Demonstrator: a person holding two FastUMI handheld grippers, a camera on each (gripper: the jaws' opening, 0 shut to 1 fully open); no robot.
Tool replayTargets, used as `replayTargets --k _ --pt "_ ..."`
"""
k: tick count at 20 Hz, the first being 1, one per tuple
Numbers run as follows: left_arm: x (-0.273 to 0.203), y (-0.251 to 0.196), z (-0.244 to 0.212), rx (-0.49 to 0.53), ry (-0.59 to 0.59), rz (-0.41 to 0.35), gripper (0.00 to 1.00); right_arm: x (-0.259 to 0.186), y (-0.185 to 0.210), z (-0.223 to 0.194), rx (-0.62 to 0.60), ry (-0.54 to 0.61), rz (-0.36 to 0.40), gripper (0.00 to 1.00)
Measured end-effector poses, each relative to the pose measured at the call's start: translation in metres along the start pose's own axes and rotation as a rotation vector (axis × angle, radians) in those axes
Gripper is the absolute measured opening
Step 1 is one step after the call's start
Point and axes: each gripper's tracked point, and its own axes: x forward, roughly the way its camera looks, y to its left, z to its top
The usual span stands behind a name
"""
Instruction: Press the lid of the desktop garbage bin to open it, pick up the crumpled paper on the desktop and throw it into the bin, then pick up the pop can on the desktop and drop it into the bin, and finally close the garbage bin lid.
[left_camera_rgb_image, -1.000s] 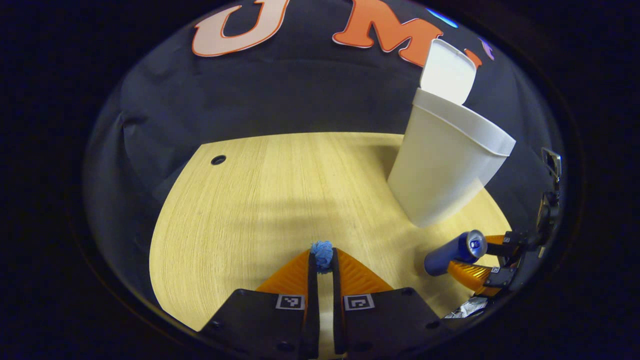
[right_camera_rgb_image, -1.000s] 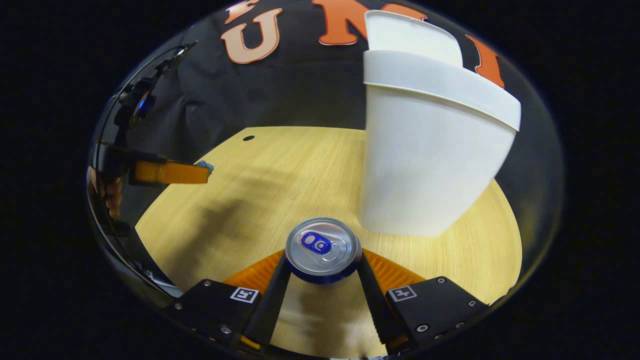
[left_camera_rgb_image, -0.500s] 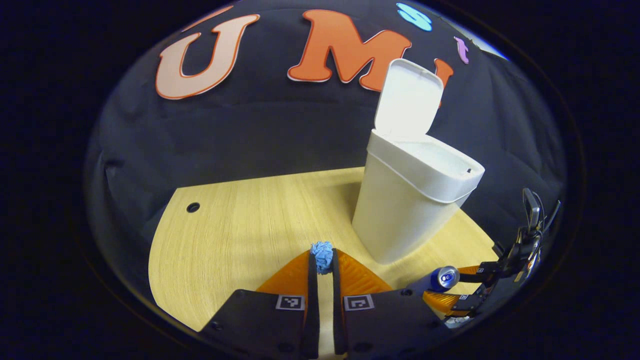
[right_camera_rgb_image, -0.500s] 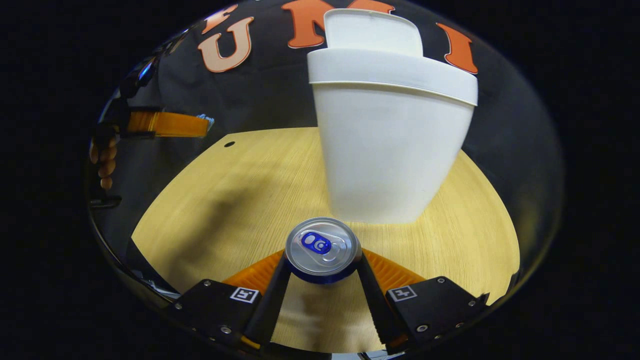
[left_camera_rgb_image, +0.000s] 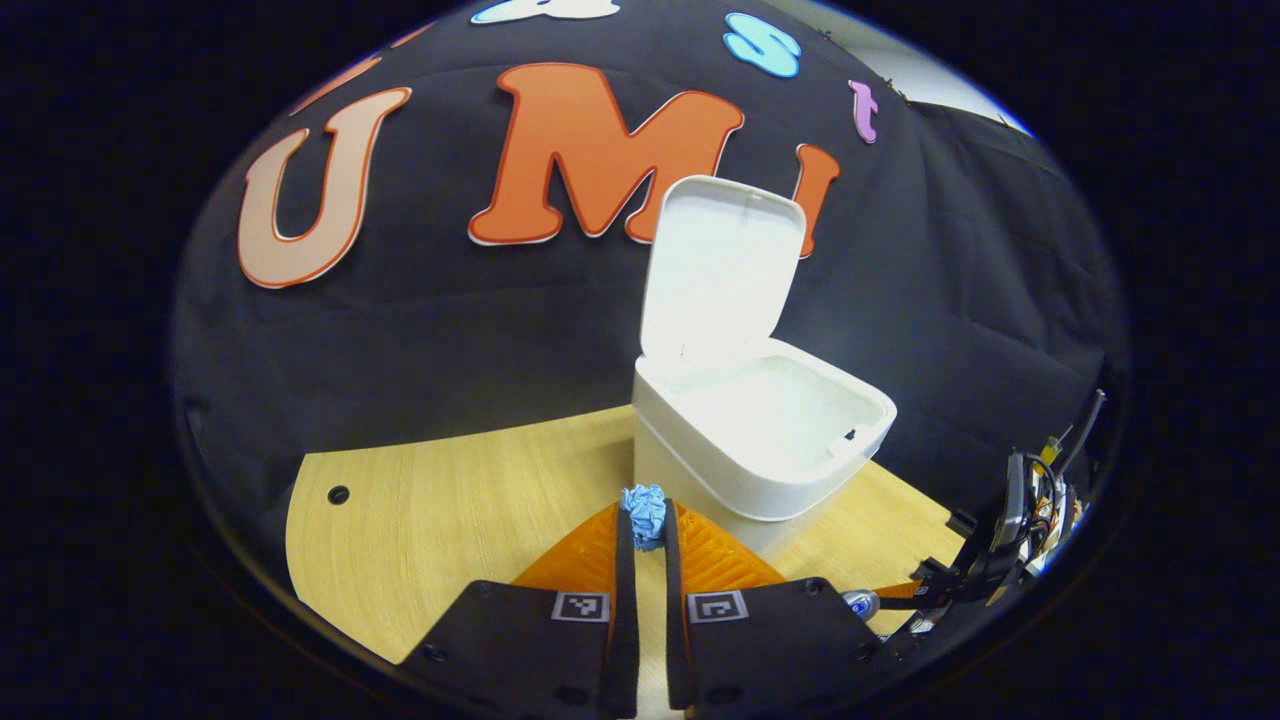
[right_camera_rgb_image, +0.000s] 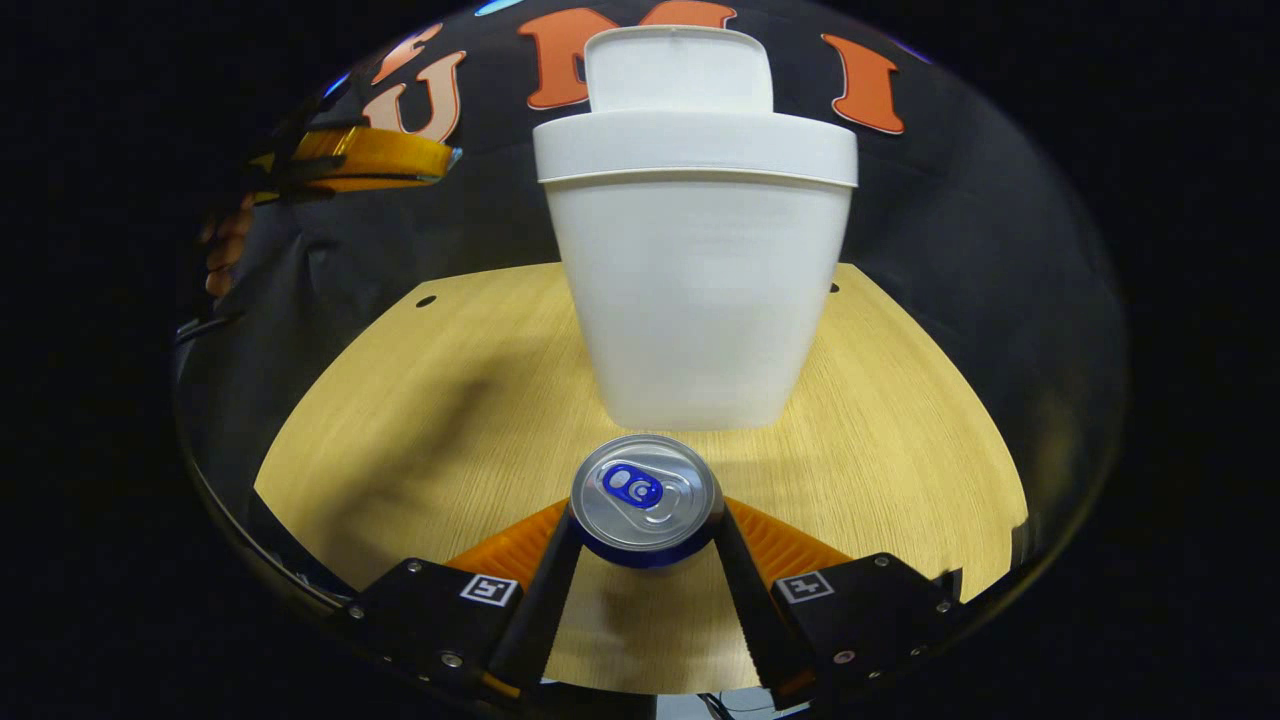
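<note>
My left gripper (left_camera_rgb_image: 645, 520) pinches the paper ball (left_camera_rgb_image: 644, 512) near the open bin (left_camera_rgb_image: 762, 440); my right gripper (right_camera_rgb_image: 645, 525) clamps the can (right_camera_rgb_image: 645, 497) before it.

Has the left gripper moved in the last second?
Yes. The left gripper, shut on the crumpled paper, has risen from desktop level to bin rim height.

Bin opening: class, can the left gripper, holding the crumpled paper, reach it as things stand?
Probably yes. The lid stands open, the bin mouth looks clear, and the left gripper holds the crumpled paper just before it.
</note>
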Motion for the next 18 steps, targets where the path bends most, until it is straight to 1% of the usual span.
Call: replayTargets --k 4,7,13,18 --pt "0.012 -0.027 0.025 0.028 -0.045 -0.049 0.14 -0.007 -0.015 0.000 0.036 -0.012 -0.028 0.78" --pt "0.025 -0.041 0.034 0.032 -0.056 -0.078 0.14 -0.012 -0.026 -0.004 0.051 -0.008 -0.049 0.78" --pt "0.039 -0.067 0.041 0.054 -0.067 -0.124 0.14 -0.020 -0.046 -0.012 0.111 -0.011 -0.087 0.78" --pt "0.050 -0.080 0.039 0.060 -0.055 -0.136 0.14 -0.026 -0.057 -0.013 0.138 -0.015 -0.115 0.78"
